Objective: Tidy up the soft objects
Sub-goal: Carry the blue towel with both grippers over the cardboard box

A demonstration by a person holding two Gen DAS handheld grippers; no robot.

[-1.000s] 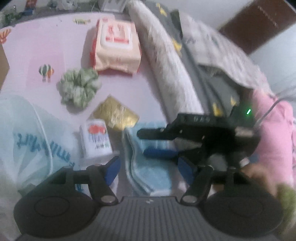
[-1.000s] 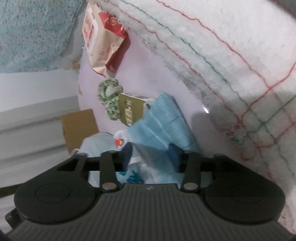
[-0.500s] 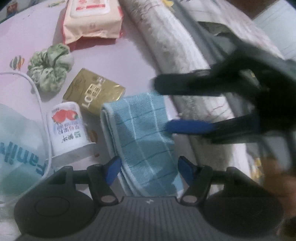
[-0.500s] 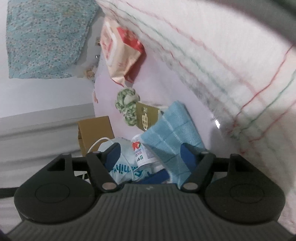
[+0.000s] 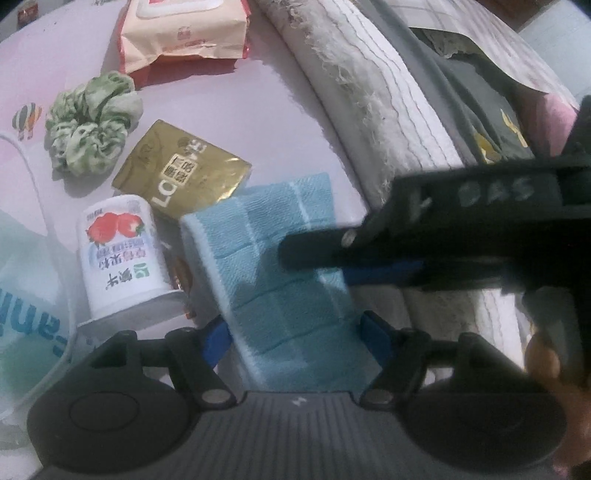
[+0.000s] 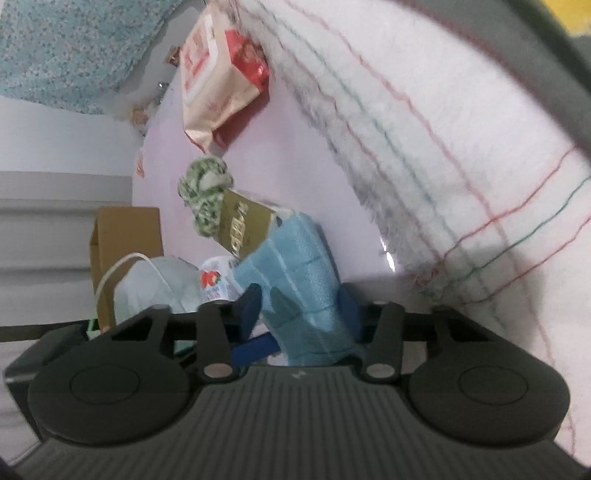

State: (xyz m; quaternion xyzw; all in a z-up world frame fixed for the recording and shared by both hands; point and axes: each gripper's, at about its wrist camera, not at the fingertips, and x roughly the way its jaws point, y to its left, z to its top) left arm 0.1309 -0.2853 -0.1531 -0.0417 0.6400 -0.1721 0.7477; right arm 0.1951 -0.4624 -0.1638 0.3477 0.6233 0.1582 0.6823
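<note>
The folded blue towel point(image 5: 280, 280), long axis running bottom to centre of frame, is straddled unpinched by the spread left gripper point(image 5: 295, 338), while the right gripper point(image 6: 301, 308), having just narrowed, clamps its near end.

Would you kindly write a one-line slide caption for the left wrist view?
Left claw straddles the folded blue towel while the right claw grips its far edge, beside a strawberry cup.

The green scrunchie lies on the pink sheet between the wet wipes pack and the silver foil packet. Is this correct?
Not quite. The foil packet is gold, not silver, as the left wrist view shows. The green scrunchie does lie on the pink sheet between it and the wet wipes pack.
</note>
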